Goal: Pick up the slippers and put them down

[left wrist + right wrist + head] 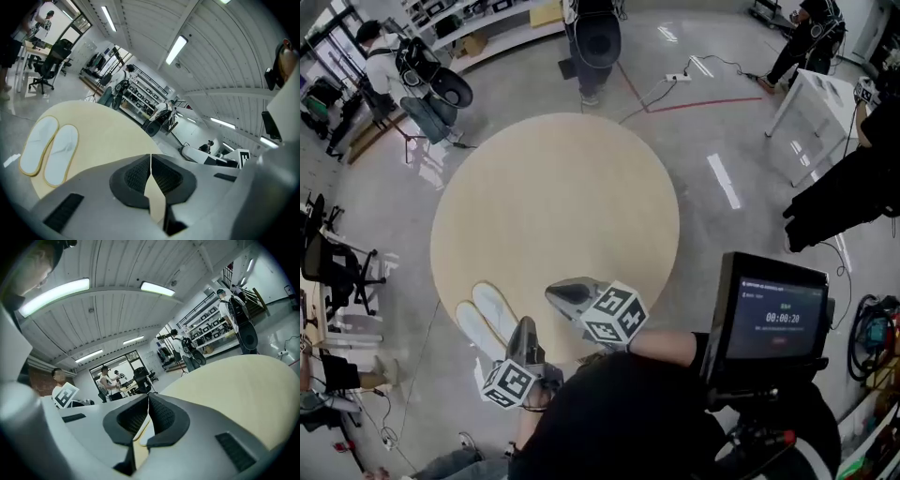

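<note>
- Now the two white slippers are lying side by side on the round table, touching along their length, at its near left edge.
- The left gripper is hovering just right of the slippers, over the table's near rim, and is not touching them.
- Its jaws are pressing together with nothing between them; in the left gripper view the slippers are sitting off to the left, well clear of the tips.
- The right gripper is hovering over the near part of the table, right of the left gripper, pointing left towards the slippers.
- Its jaws are also meeting, holding nothing.
- People are standing around the room beyond the table.
</note>
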Demonstrator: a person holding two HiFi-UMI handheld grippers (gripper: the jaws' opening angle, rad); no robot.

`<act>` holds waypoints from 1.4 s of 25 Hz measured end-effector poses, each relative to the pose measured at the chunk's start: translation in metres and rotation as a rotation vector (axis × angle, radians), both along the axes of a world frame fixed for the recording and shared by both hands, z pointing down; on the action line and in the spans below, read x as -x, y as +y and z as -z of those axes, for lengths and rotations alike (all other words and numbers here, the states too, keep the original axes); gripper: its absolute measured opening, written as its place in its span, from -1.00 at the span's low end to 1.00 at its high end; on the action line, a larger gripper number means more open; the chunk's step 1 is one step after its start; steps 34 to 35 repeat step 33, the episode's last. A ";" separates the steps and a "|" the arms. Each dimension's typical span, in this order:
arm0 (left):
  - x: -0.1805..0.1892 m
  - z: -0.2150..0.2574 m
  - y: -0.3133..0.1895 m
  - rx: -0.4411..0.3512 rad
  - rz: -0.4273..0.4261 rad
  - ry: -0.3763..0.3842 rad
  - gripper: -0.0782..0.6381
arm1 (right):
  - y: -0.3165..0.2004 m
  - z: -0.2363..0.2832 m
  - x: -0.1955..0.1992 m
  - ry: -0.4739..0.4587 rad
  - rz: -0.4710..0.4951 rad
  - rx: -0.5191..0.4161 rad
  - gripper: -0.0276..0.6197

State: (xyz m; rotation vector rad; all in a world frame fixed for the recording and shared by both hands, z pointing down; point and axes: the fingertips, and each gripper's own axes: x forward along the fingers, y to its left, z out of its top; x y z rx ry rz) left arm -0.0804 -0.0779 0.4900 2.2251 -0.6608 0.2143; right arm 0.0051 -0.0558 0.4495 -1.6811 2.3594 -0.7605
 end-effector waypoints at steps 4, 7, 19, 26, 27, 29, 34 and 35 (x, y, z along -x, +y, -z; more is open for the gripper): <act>-0.015 0.002 0.022 -0.014 -0.002 0.004 -0.72 | 0.026 0.003 -0.015 0.019 0.002 -0.017 -0.87; -0.033 0.002 0.039 -0.012 0.001 0.004 -0.72 | 0.043 0.003 -0.032 0.030 0.007 -0.017 -0.87; -0.050 0.023 0.079 -0.047 -0.001 0.020 -0.72 | 0.089 0.018 -0.046 0.068 0.007 -0.016 -0.87; -0.055 0.027 0.099 -0.051 0.001 0.036 -0.72 | 0.110 0.022 -0.053 0.067 -0.005 -0.012 -0.87; -0.053 0.026 0.103 -0.049 0.001 0.033 -0.72 | 0.114 0.020 -0.051 0.063 -0.004 -0.009 -0.87; -0.051 0.021 0.108 -0.039 0.005 0.029 -0.72 | 0.117 0.016 -0.050 0.054 0.001 -0.002 -0.87; -0.045 0.011 0.111 -0.001 0.018 0.019 -0.72 | 0.116 0.002 -0.047 0.019 0.011 0.019 -0.87; -0.045 0.011 0.111 -0.001 0.018 0.019 -0.72 | 0.116 0.002 -0.047 0.019 0.011 0.019 -0.87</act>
